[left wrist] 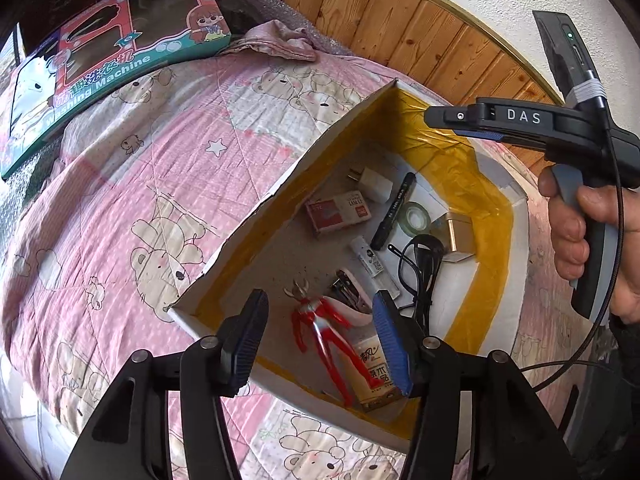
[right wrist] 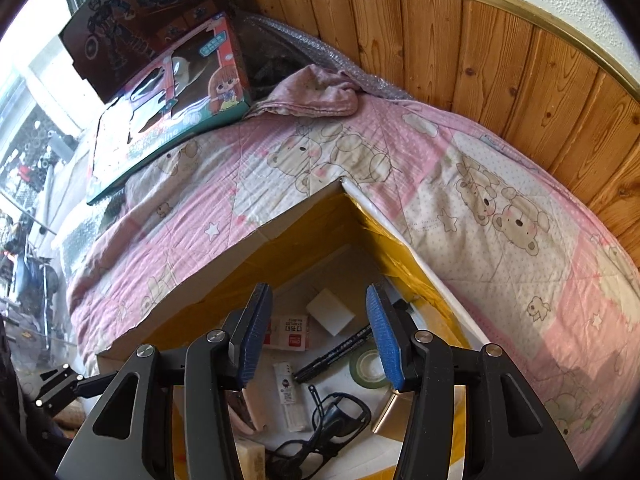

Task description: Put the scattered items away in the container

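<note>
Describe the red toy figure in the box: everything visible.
The red toy figure is a glossy, plastic-looking red and silver humanoid with a silver crested head. It lies flat on the floor of the cardboard box, head toward the box's middle, legs toward the near wall. Its legs rest across a tan printed carton, and a pink stapler lies right beside its upper body. The left claw hovers open above it, not touching it.

Home bedroom: I'm over a bed with a pink bear-print quilt [right wrist: 460, 184], wood-panelled wall [right wrist: 480, 48], toy boxes [right wrist: 180, 92] stacked.
</note>
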{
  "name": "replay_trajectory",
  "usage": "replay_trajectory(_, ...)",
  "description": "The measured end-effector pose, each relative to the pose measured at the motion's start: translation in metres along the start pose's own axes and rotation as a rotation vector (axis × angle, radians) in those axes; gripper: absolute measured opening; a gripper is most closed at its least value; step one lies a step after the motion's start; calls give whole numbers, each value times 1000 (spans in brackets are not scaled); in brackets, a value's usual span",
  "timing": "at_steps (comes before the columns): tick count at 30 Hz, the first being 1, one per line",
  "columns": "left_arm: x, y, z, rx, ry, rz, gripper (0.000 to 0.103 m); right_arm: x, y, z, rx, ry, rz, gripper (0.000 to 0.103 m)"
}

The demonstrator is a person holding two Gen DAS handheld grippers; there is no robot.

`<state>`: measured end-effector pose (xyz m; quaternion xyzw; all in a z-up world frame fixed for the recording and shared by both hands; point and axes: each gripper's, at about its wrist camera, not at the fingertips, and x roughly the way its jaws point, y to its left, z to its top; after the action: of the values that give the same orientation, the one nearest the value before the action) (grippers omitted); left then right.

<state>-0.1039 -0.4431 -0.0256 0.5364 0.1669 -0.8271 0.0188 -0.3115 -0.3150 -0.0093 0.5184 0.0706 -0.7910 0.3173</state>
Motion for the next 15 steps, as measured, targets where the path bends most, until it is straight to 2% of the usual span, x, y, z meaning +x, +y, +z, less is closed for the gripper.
replay_trajectory(15,-26,3,-17,-28,-31,-8,56,-49,-3,-66,44,23,38,52)
